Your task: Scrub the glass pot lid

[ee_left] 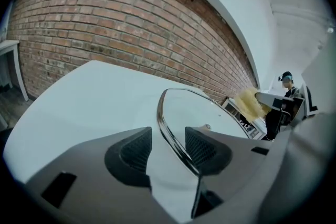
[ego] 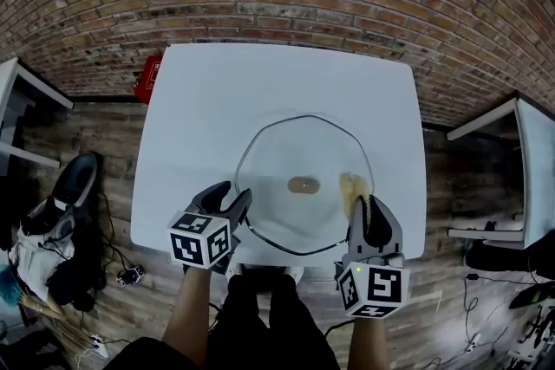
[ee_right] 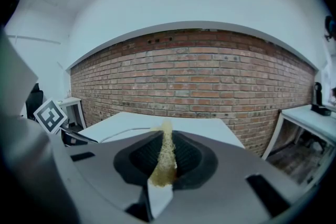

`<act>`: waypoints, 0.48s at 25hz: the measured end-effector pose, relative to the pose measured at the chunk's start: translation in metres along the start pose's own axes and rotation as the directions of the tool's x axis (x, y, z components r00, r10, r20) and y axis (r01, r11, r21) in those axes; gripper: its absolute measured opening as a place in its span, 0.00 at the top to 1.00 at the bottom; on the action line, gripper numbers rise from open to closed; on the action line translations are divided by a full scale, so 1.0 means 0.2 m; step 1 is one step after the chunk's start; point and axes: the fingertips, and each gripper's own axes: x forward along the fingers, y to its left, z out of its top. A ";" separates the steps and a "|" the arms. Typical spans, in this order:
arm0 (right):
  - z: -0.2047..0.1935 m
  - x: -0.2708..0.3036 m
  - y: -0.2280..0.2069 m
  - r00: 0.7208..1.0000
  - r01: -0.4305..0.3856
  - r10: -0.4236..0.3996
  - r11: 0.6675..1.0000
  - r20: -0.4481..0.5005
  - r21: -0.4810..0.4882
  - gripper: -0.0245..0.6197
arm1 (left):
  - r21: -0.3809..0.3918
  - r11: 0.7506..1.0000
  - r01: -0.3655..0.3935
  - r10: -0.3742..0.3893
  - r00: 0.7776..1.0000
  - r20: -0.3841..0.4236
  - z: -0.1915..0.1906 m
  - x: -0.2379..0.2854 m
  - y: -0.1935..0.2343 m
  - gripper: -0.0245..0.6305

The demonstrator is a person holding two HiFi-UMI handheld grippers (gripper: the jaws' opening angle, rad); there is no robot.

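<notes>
Since the glass lid looks slippery and easy to break, I would grab its rim, which sits between the wide-open jaws of my left gripper. My right gripper pinches a soft sponge.

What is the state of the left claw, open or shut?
Open: in the left gripper view the left claw has its pads apart, and the rim of the glass lid lies between them, not clamped.
</notes>
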 end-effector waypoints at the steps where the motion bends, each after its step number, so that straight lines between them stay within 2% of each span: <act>1: 0.00 0.01 0.00 1.000 -0.001 0.001 1.000 -0.001 0.001 0.88 | -0.003 1.000 0.002 -0.002 1.000 0.000 0.00 0.01 0.00 0.68; 12: 0.02 0.09 0.07 0.999 -0.032 0.032 0.999 -0.011 -0.005 0.88 | 0.016 1.000 0.007 -0.006 1.000 -0.016 -0.01 0.03 -0.02 0.72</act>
